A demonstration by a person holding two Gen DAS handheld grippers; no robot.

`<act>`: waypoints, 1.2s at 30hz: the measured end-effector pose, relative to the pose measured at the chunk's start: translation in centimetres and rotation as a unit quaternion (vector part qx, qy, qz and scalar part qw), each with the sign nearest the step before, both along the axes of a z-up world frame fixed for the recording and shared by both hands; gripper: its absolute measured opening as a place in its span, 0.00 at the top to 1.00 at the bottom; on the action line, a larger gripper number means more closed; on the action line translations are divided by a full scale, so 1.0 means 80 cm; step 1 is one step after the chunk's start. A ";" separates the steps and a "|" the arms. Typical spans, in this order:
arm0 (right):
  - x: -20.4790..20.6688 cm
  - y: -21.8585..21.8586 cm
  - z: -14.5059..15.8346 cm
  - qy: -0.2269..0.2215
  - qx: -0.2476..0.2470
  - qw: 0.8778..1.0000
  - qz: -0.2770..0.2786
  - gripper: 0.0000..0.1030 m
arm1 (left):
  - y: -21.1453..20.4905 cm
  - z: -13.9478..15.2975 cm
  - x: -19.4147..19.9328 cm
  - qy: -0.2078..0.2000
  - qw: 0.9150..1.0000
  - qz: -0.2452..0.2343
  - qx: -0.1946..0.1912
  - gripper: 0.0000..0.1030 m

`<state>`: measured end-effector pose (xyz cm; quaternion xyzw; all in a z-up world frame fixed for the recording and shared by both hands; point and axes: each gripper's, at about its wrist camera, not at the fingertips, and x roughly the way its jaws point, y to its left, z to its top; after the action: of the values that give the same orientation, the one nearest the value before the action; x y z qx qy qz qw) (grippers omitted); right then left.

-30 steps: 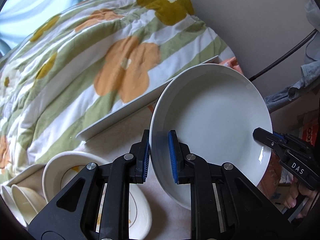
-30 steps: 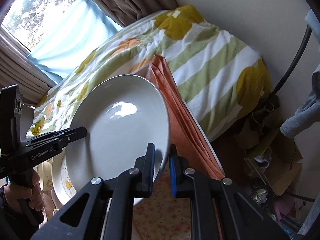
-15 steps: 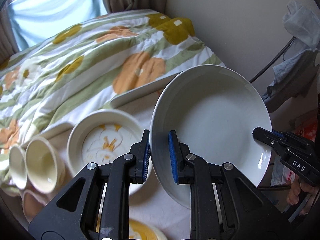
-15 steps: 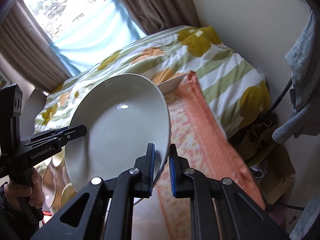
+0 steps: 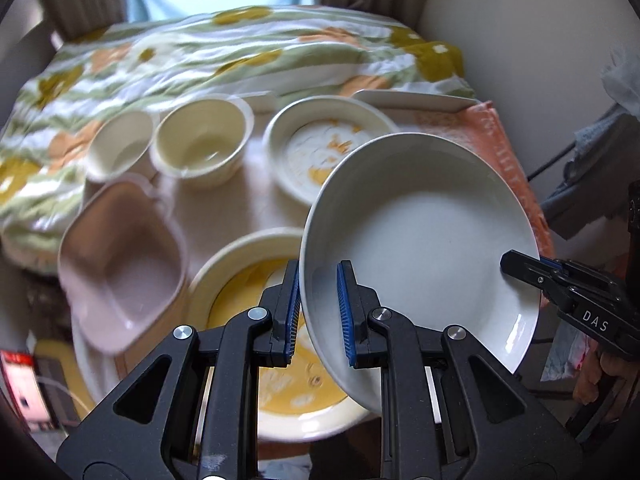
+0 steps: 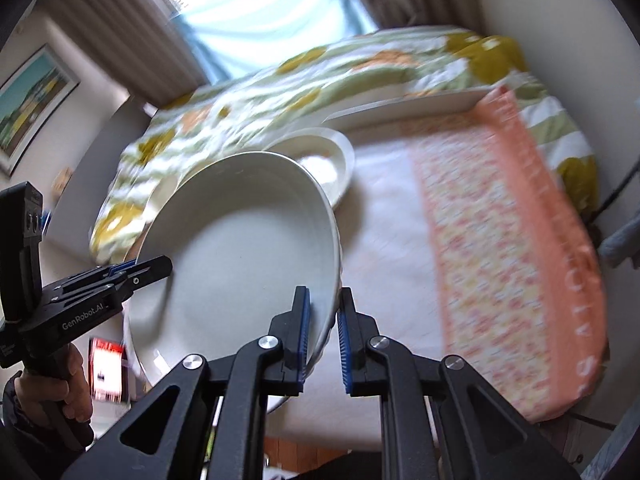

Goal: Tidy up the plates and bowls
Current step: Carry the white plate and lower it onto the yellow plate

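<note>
Because both grippers, left (image 5: 318, 312) and right (image 6: 322, 336), pinch opposite rims of the white plate (image 5: 420, 240), we hold it steady, tilted above the yellow plate (image 5: 248, 280), likely for stacking

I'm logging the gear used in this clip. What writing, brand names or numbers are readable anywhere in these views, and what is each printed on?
"DAS": white letters on the black body of the right gripper, seen from the left wrist camera.
"GenRobot.AI": white letters on the black body of the left gripper, seen from the right wrist camera.
Orange cloth: large pale letters along its border, too blurred to read.
Red and white item below the table: print too small and blurred.
White plate: no markings visible.
</note>
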<state>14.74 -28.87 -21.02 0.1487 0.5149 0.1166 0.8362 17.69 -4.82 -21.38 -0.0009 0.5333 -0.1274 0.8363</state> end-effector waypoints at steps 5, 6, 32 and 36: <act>0.006 0.038 -0.031 0.020 0.005 0.997 0.068 0.88 | 0.041 -0.035 -0.026 0.022 0.997 0.070 0.004 0.85; 0.007 0.045 -0.037 0.024 0.007 0.996 0.081 0.88 | 0.047 -0.042 -0.030 0.025 0.996 0.080 0.003 0.85; 0.031 0.095 -0.087 0.017 -0.027 0.990 0.140 0.88 | 0.065 -0.126 -0.044 0.048 0.990 0.129 0.024 0.85; 0.032 0.098 -0.087 0.012 -0.037 0.989 0.142 0.88 | 0.051 -0.123 -0.044 0.034 0.990 0.119 0.064 0.84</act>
<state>17.27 -21.01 -28.01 0.0445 0.5449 0.2129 0.8098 14.20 -0.71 -31.19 -0.0145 0.5643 0.0073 0.8254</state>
